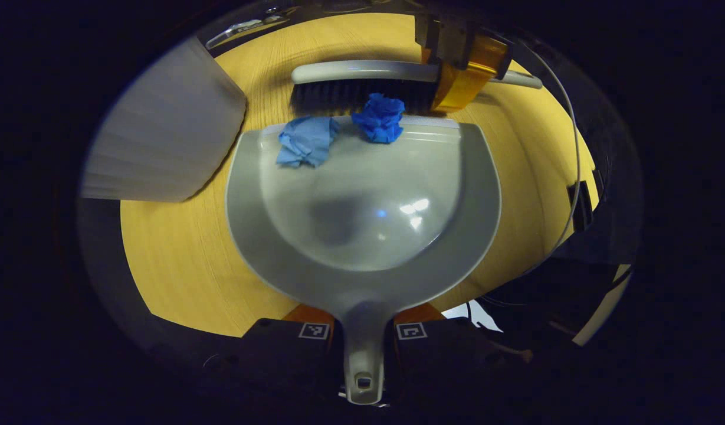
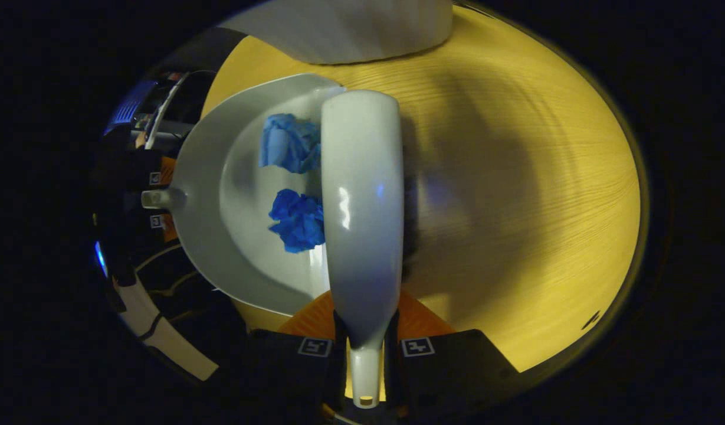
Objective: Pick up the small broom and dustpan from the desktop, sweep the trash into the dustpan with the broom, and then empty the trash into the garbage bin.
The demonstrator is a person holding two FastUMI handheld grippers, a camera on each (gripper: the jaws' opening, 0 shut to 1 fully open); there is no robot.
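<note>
Left gripper [image 1: 362, 339] fingers clamp dustpan [image 1: 362, 236] handle; right gripper [image 2: 365, 348] fingers clamp broom [image 2: 362, 200] handle; blue trash [image 1: 379, 118] at dustpan lip.

The dustpan [image 1: 362, 236] and broom [image 2: 362, 212] back look like smooth, glossy grey plastic. The counter [image 2: 515, 177] shows matt wood grain. Two wads [image 1: 379, 118] are crumpled blue paper or tissue.

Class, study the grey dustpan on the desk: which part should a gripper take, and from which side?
Take the dustpan by its narrow handle stub, from the rear, opposite the open lip where the two blue paper wads sit. It fits between two fingers; the left gripper clamps it so.
</note>
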